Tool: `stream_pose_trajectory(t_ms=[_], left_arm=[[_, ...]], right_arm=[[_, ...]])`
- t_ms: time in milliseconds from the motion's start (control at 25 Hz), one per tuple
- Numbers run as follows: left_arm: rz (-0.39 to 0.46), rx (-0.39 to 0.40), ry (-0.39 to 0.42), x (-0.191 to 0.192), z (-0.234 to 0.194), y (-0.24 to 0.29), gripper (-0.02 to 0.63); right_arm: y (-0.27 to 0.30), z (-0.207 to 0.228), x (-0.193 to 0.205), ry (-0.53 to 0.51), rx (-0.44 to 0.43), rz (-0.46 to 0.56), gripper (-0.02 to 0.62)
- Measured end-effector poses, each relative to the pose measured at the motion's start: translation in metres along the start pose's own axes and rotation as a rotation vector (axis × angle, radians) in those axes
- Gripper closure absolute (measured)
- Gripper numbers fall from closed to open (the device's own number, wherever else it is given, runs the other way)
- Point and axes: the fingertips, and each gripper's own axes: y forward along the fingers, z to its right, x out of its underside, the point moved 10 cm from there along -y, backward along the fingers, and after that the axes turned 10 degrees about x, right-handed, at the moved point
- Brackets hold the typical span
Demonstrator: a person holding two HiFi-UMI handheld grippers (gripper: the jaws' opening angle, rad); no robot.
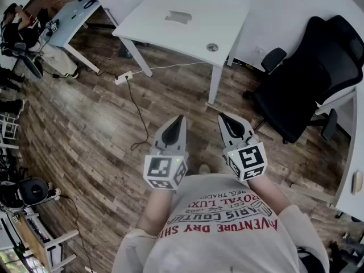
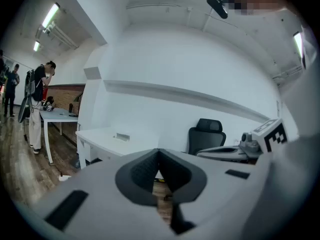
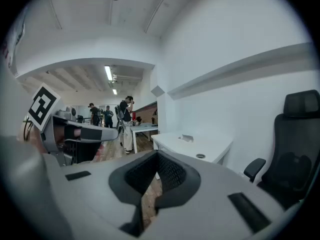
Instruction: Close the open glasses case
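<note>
A small grey case-like object (image 1: 178,17) lies on the white table (image 1: 159,33) ahead, far from both grippers; it is too small to tell whether it is open. It also shows as a small grey shape (image 2: 121,137) in the left gripper view and as one (image 3: 187,138) in the right gripper view. My left gripper (image 1: 181,120) and right gripper (image 1: 222,118) are held side by side close to my chest, pointing toward the table. Both have their jaws shut with nothing between them (image 2: 159,153) (image 3: 157,155).
A black office chair (image 1: 310,78) stands right of the table. A power strip (image 1: 122,78) with a cable lies on the wooden floor by the table's left leg. Another desk (image 1: 74,16) and people stand far left. A round grommet (image 1: 212,47) sits in the table's near edge.
</note>
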Motion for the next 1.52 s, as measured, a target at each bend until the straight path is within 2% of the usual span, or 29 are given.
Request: stream_pose_trajectory(t_ms=[400, 640, 960, 1280, 1520], left_arm=[[-0.015, -0.010, -0.005, 0.003, -0.005, 0.007, 0.601], [-0.022, -0.014, -0.012, 0.001, -0.011, 0.013, 0.601], [-0.034, -0.035, -0.037, 0.004, -0.034, 0.016, 0.601], [-0.025, -0.003, -0.045, -0.010, -0.096, 0.043, 0.601], [-0.015, 0.036, -0.082, -0.029, -0.177, 0.071, 0.601]], right_arm=[[0.007, 0.003, 0.004, 0.007, -0.013, -0.008, 0.583], [0.015, 0.009, 0.004, 0.067, -0.021, -0.013, 0.583], [0.041, 0.004, 0.008, 0.069, -0.050, -0.046, 0.583], [0.098, -0.008, -0.010, 0.033, -0.021, -0.039, 0.583], [0.168, -0.028, -0.030, 0.025, 0.028, -0.057, 0.583]])
